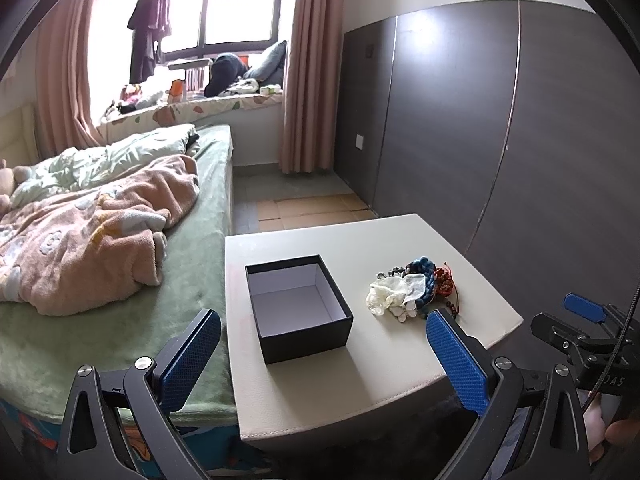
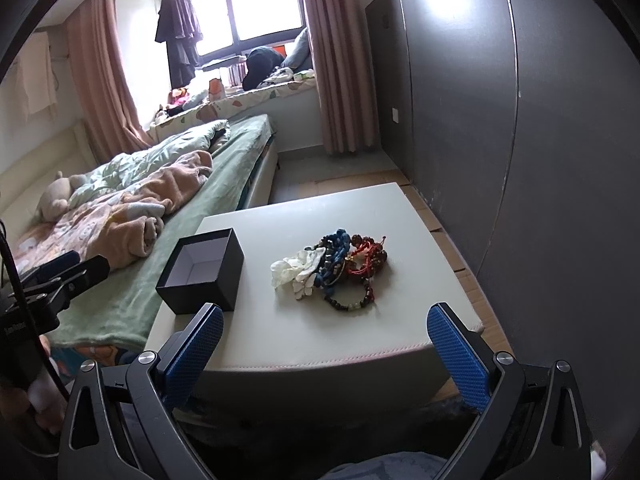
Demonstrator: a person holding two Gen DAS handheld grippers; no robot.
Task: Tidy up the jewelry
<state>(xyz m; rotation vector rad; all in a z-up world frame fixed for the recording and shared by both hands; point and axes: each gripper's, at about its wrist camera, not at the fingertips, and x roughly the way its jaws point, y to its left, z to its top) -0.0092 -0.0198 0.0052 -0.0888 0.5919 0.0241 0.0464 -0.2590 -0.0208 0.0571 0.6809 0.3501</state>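
A black open box (image 1: 298, 306) with a white inside stands empty on the left part of a white low table (image 1: 360, 372); it also shows in the right wrist view (image 2: 202, 274). A pile of jewelry (image 1: 416, 292) lies to its right: white, blue, red and dark bead bracelets (image 2: 332, 272). My left gripper (image 1: 324, 354) is open, held above the table's near edge in front of the box. My right gripper (image 2: 326, 348) is open, held before the table's near edge in front of the pile. Both are empty.
A bed (image 1: 120, 240) with a green sheet and a pink blanket borders the table's left side. A dark wardrobe wall (image 1: 500, 120) stands to the right. Floor (image 1: 304, 204) lies beyond the table. The right gripper shows at the left wrist view's right edge (image 1: 580, 332).
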